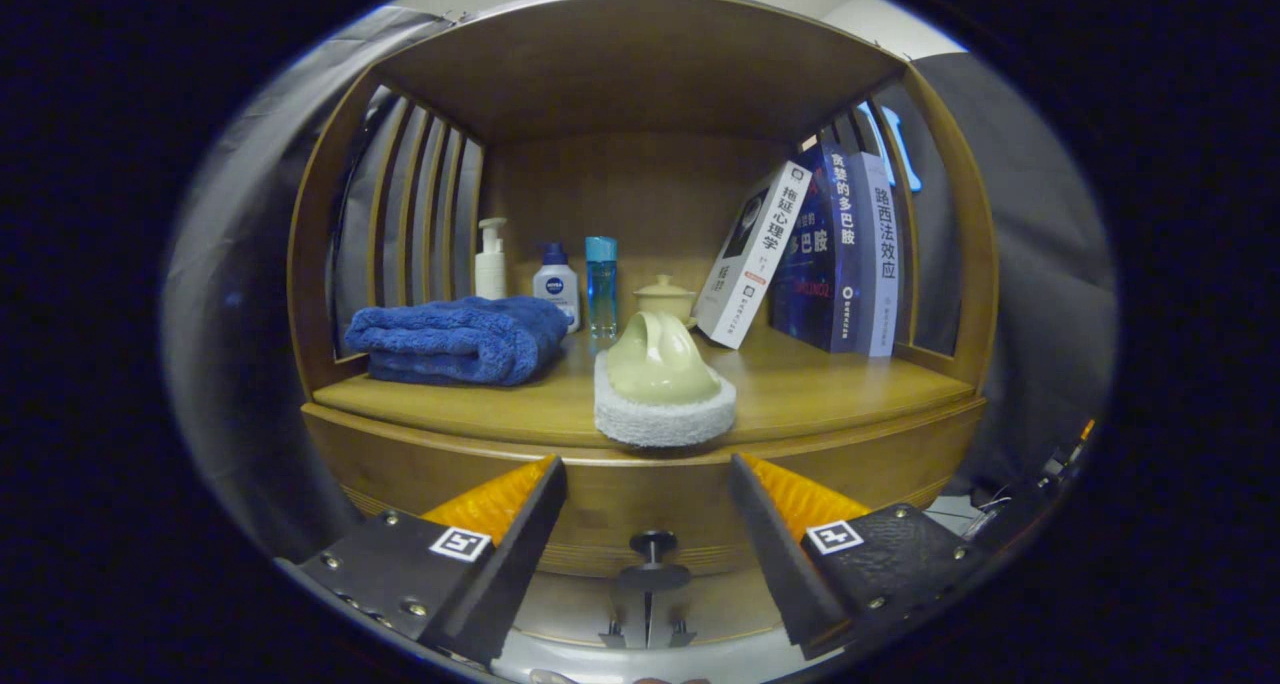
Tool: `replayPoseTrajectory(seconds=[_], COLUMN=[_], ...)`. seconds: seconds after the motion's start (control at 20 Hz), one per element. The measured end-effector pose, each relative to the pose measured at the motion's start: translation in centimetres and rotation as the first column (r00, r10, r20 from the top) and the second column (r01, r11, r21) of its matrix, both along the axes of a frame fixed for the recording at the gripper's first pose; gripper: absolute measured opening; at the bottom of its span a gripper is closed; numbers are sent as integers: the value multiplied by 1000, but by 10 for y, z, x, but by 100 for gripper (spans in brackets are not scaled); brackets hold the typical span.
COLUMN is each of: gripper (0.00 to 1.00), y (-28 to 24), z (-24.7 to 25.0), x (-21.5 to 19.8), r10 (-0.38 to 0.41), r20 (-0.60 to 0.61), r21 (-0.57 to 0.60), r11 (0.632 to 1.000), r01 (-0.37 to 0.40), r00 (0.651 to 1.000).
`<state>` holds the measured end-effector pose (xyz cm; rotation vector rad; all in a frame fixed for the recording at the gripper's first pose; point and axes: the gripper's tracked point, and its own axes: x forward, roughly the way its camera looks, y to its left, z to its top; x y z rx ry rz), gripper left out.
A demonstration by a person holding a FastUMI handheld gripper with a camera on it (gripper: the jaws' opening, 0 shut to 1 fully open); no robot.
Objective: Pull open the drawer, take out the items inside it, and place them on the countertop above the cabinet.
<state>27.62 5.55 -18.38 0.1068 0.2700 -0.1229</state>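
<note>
Gripper point(648, 469) fingers spread wide, holding nothing, just in front of the cabinet's drawer front point(650, 499). Drawer knob point(652, 544) sits in the gap between the fingers, low down, untouched; whether the drawer is open cannot be told. Scrub pad with pale handle point(662, 389) rests on the countertop point(840, 384), at its front edge, directly above the knob. Left of the pad: folded blue towel point(458, 339). Behind the pad: three bottles point(560, 284) and a small lidded jar point(665, 297). Right of it: leaning books point(830, 254).

Cluttered countertop point(800, 389) (towel point(455, 339), books point(810, 254))
</note>
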Motion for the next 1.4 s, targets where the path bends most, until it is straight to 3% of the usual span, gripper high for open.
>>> replayPoseTrajectory(seconds=[0.7,1.4], gripper=[99,96], y=[2,-34], z=[8,83], x=[-9,-114], r10=[24,0], r20=[45,166], r21=[-73,-82], r11=[997,997], r01=[-20,14], r00=[999,986])
